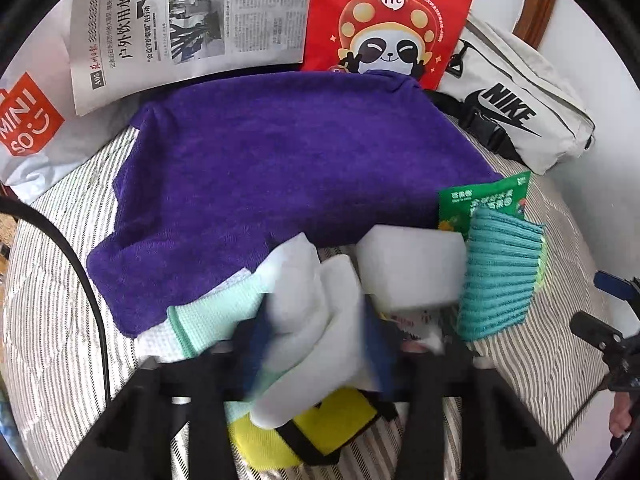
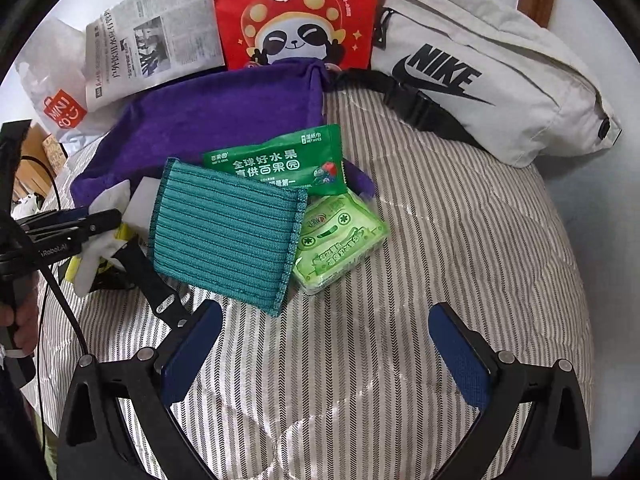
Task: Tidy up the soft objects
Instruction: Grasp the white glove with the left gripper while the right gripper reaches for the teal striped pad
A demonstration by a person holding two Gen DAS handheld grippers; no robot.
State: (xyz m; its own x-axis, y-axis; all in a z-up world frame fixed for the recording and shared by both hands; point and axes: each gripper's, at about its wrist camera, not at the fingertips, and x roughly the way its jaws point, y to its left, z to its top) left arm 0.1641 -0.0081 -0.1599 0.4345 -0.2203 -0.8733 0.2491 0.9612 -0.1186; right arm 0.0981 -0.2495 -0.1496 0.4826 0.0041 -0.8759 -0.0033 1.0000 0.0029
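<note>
where the left gripper (image 1: 316, 344) clamps a bunched white cloth (image 1: 308, 296), its blue pads (image 1: 256, 340) blur and hide the yellow item (image 1: 320, 428) below. one purple towel (image 1: 280, 176) lies at 12 o'clock, its far edge covering the red bag (image 1: 384, 16) base. one teal ribbed cloth (image 2: 228, 232) sits at 11 o'clock from the right gripper (image 2: 324, 360), jaws spread, holding nothing. one white sponge (image 1: 412, 268), two green packets (image 2: 280, 160), one partly covered.
</note>
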